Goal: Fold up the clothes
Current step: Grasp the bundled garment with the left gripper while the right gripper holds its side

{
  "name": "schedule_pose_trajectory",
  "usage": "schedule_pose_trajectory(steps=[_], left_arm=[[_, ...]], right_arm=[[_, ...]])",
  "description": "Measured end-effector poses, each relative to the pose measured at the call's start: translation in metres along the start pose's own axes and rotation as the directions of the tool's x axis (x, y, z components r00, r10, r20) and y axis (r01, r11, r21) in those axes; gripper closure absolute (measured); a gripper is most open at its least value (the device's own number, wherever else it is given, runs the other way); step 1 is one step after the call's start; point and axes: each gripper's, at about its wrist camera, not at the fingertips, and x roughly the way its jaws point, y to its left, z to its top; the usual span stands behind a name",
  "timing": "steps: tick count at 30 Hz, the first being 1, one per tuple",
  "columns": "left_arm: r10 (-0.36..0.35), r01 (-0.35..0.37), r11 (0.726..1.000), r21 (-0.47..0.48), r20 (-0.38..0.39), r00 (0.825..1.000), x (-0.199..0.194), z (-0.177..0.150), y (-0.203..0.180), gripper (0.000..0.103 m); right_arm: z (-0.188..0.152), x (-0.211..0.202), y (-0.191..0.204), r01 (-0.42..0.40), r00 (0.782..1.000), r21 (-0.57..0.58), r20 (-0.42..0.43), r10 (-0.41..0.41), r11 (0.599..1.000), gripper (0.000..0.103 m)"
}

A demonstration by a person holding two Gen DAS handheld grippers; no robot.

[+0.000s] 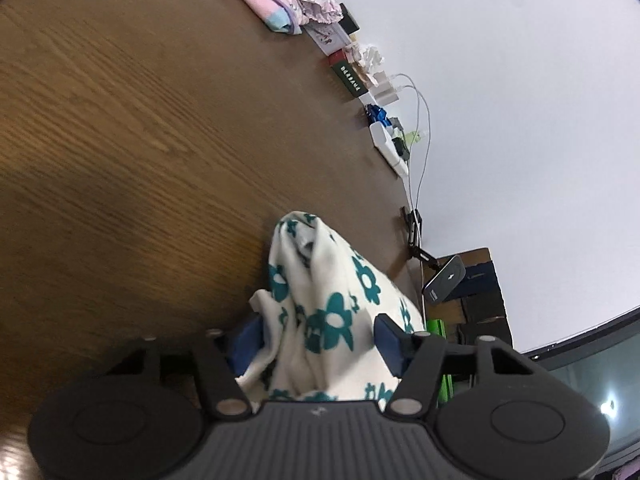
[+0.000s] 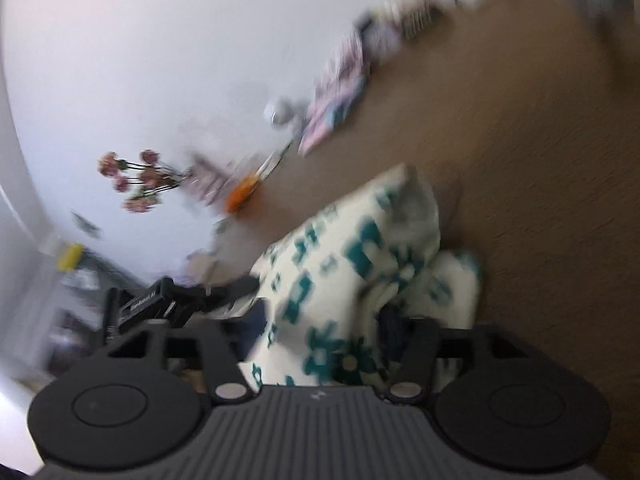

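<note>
Floral garment [image 1: 328,312] between tool [image 1: 320,336] fingers, wooden table [image 1: 120,140]

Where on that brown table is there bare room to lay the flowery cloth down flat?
The widest bare stretch of the table lies between the floral cloth and the folded pink clothes, left of the wall-side clutter. It is crowded along the wall edge: small boxes, a white power strip and cables.
</note>
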Motion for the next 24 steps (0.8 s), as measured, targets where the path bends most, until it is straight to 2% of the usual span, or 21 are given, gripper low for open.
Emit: schedule_pose_trajectory(steps=[1, 2, 6, 7, 9, 10, 11, 13, 15, 16, 17, 19, 24], left_arm=[[0.011, -0.011, 1.0, 0.004, -0.001, 1.0, -0.003, 0.001, 0.0, 0.038], [0.033, -0.033, 0.999, 0.025, 0.005, 0.999, -0.005, 0.001, -0.003, 0.035], [0.133, -0.134, 0.977, 0.166, 0.013, 0.991, 0.002, -0.003, -0.029, 0.026], [0.149, -0.149, 0.97, 0.195, 0.013, 0.989, 0.006, -0.005, -0.034, 0.021], [0.153, -0.15, 0.962, 0.229, 0.006, 0.988, 0.012, -0.009, -0.04, 0.02], [0.143, -0.139, 0.962, 0.235, 0.001, 0.99, 0.014, -0.01, -0.041, 0.02], [0.125, -0.121, 0.968, 0.221, -0.006, 0.992, 0.016, -0.01, -0.039, 0.02], [0.095, -0.09, 0.977, 0.191, -0.016, 0.995, 0.017, -0.011, -0.036, 0.021], [0.075, -0.072, 0.983, 0.167, -0.009, 0.997, 0.015, -0.012, -0.031, 0.027], [0.059, -0.057, 0.987, 0.15, -0.009, 0.998, 0.014, -0.012, -0.027, 0.041], [0.037, -0.036, 0.991, 0.128, -0.01, 0.999, 0.013, -0.012, -0.023, 0.05], [-0.003, 0.005, 0.995, 0.096, -0.013, 1.0, 0.011, -0.012, -0.016, 0.052], [-0.066, 0.065, 0.996, 0.059, 0.017, 0.998, 0.004, -0.019, -0.011, 0.062]], right_arm=[[0.001, -0.007, 0.009, 0.045, 0.999, -0.066, 0.03, -0.044, 0.997, 0.0], [0.001, -0.014, 0.017, 0.092, 0.995, -0.126, 0.058, -0.085, 0.988, 0.0], [0.004, 0.003, 0.006, 0.21, 0.977, -0.073, -0.021, -0.212, 0.975, 0.002], [0.004, 0.009, -0.001, 0.208, 0.976, -0.024, -0.051, -0.209, 0.978, 0.009], [0.002, 0.015, -0.011, 0.141, 0.989, 0.066, -0.058, -0.137, 0.988, 0.028], [0.0, 0.018, -0.016, 0.105, 0.993, 0.11, -0.057, -0.099, 0.988, 0.043], [-0.002, 0.024, -0.019, 0.075, 0.996, 0.147, -0.057, -0.068, 0.986, 0.052], [-0.004, 0.034, -0.023, 0.031, 0.998, 0.197, -0.059, -0.02, 0.98, 0.063], [-0.006, 0.039, -0.025, -0.014, 0.997, 0.235, -0.064, 0.03, 0.972, 0.07], [-0.009, 0.04, -0.03, -0.042, 0.996, 0.261, -0.069, 0.062, 0.964, 0.075], [-0.01, 0.039, -0.033, -0.058, 0.994, 0.281, -0.069, 0.08, 0.958, 0.076], [-0.011, 0.04, -0.037, -0.078, 0.993, 0.309, -0.065, 0.103, 0.948, 0.077], [-0.012, 0.035, -0.038, -0.068, 0.993, 0.279, -0.072, 0.092, 0.958, 0.078]])
